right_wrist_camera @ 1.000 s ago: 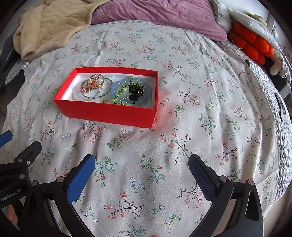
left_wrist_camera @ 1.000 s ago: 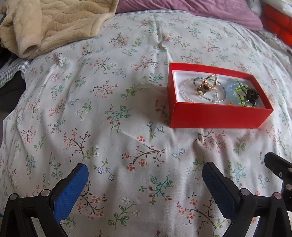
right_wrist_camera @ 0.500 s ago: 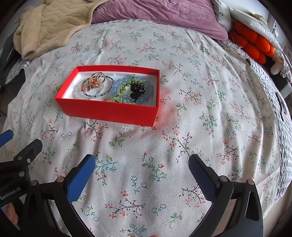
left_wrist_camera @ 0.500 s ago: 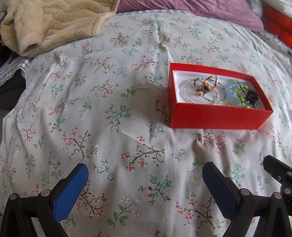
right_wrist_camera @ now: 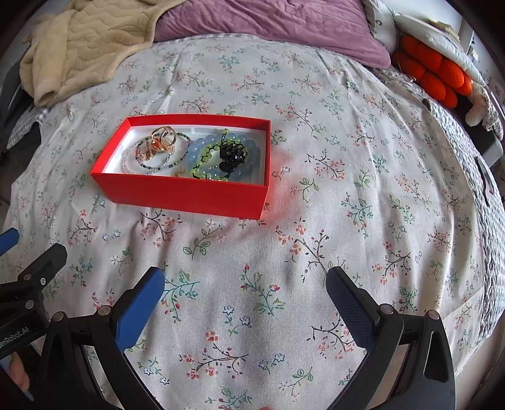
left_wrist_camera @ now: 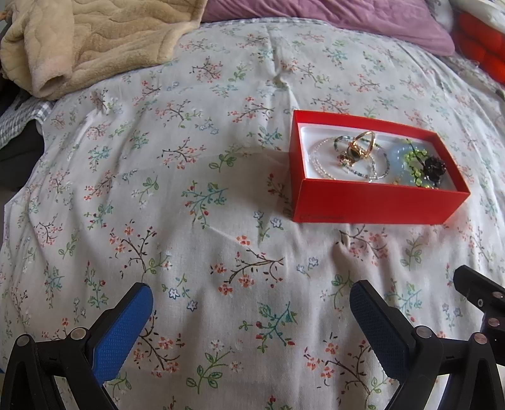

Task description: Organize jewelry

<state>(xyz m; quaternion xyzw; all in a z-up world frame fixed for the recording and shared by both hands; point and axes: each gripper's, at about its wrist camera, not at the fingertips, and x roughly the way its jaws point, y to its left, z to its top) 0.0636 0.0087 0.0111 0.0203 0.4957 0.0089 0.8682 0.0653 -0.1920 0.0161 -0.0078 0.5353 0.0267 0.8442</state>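
A red open box (left_wrist_camera: 375,202) (right_wrist_camera: 183,192) sits on the floral bedsheet. Inside it lie gold rings (left_wrist_camera: 363,146) (right_wrist_camera: 162,138), thin beaded bracelets (left_wrist_camera: 318,161) (right_wrist_camera: 148,164), a pale blue bead bracelet (right_wrist_camera: 249,157), a green bead strand (left_wrist_camera: 413,164) (right_wrist_camera: 206,156) and a black beaded piece (left_wrist_camera: 434,167) (right_wrist_camera: 232,154). My left gripper (left_wrist_camera: 251,298) is open and empty, low over the sheet, short of the box and to its left. My right gripper (right_wrist_camera: 244,282) is open and empty, short of the box and to its right. The left gripper's side shows at the right wrist view's left edge (right_wrist_camera: 31,277).
A beige fleece blanket (left_wrist_camera: 94,41) (right_wrist_camera: 85,44) is heaped at the far left. A purple pillow (right_wrist_camera: 277,22) lies at the head of the bed. Orange cushions (right_wrist_camera: 432,72) sit far right. The bed drops off at the left and right edges.
Both grippers have drifted back slightly from the box; the box appears a little farther away. Both stay open and empty.
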